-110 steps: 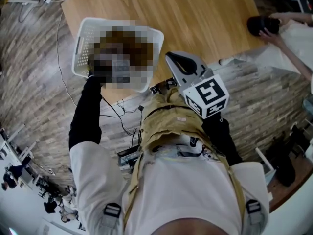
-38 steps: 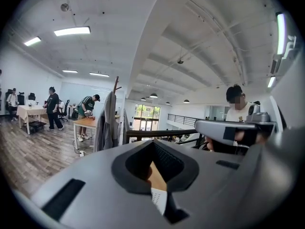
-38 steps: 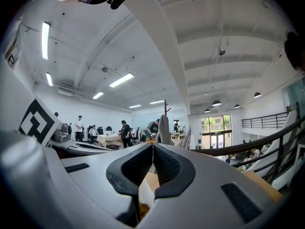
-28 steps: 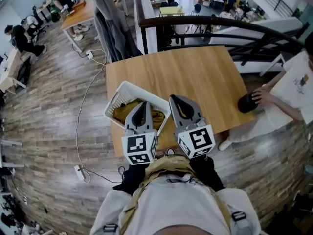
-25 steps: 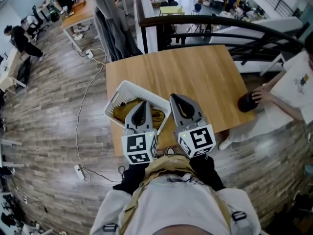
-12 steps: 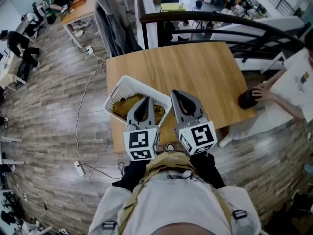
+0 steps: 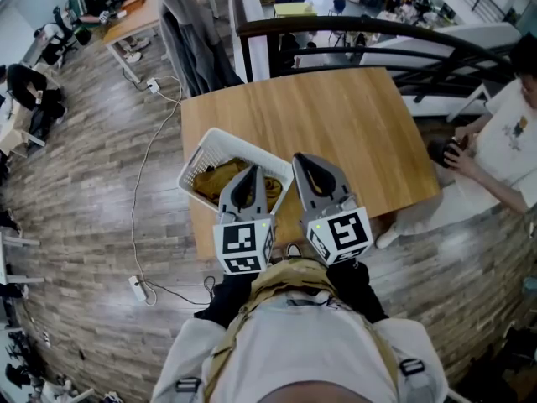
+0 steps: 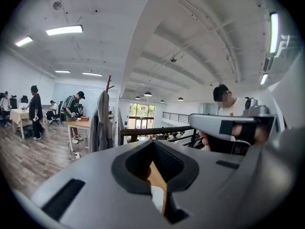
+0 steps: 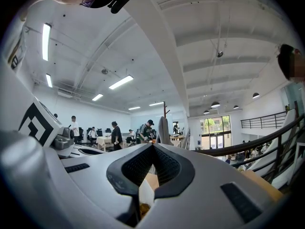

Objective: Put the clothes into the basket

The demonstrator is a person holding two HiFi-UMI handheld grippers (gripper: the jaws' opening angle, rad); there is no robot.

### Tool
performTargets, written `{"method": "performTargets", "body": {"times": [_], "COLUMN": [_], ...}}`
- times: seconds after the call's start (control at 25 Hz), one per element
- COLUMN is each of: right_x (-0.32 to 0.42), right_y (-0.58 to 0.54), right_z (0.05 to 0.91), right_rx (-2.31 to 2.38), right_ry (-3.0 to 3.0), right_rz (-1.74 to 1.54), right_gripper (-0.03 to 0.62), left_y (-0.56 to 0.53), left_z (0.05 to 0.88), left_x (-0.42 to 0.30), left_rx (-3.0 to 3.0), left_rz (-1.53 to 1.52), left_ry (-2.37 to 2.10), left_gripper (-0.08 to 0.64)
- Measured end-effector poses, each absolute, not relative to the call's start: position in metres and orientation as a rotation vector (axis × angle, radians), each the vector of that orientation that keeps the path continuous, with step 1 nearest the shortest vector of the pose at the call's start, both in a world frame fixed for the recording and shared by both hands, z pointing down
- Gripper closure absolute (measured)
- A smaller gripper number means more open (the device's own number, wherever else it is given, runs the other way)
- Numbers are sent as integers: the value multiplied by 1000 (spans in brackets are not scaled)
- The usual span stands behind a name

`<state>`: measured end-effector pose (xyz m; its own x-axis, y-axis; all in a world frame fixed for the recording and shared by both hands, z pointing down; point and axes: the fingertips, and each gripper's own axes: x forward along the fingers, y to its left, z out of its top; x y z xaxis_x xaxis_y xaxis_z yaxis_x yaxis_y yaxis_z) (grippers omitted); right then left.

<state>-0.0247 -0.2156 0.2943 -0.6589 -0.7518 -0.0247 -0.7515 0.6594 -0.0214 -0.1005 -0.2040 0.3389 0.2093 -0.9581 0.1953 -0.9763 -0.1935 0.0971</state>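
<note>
A white slatted basket [image 7: 199, 156] stands at the near left corner of the wooden table [image 7: 336, 124], with mustard-brown clothes [image 7: 214, 179] lying inside it. My left gripper [image 7: 249, 171] hovers over the basket's near right part, shut and holding nothing. Beside it my right gripper [image 7: 300, 159] is level over the table edge just right of the basket, jaws also together and empty. In the left gripper view the left gripper [image 8: 152, 143] has its tips meeting, and the right gripper view shows the same for the right gripper [image 9: 151, 146]. No garment hangs from either one.
A seated person [image 7: 503, 133] at the table's right edge handles a dark object [image 7: 442, 149]. A dark railing [image 7: 352, 30] runs behind the table. Grey coats on a rack [image 7: 189, 23] stand at the far left corner, and a cable [image 7: 147, 183] trails over the floor.
Several seconds ago the left gripper reached down into the basket; now both grippers are held side by side, almost still. The seated person has drawn the dark object towards themselves.
</note>
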Motion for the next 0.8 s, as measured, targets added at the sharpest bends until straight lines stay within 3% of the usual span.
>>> {"method": "performTargets", "body": {"times": [0.8], "right_x": [-29], "right_y": [-208], "right_z": [302], "right_rx": [-1328], "right_ry": [2842], "right_rz": [-25], "right_gripper": [572], "left_y": [-196], "left_z": [347], "left_x": [-105], "left_rx": [2288], "left_rz": [120], "left_ry": [-1818], "left_gripper": [560]}}
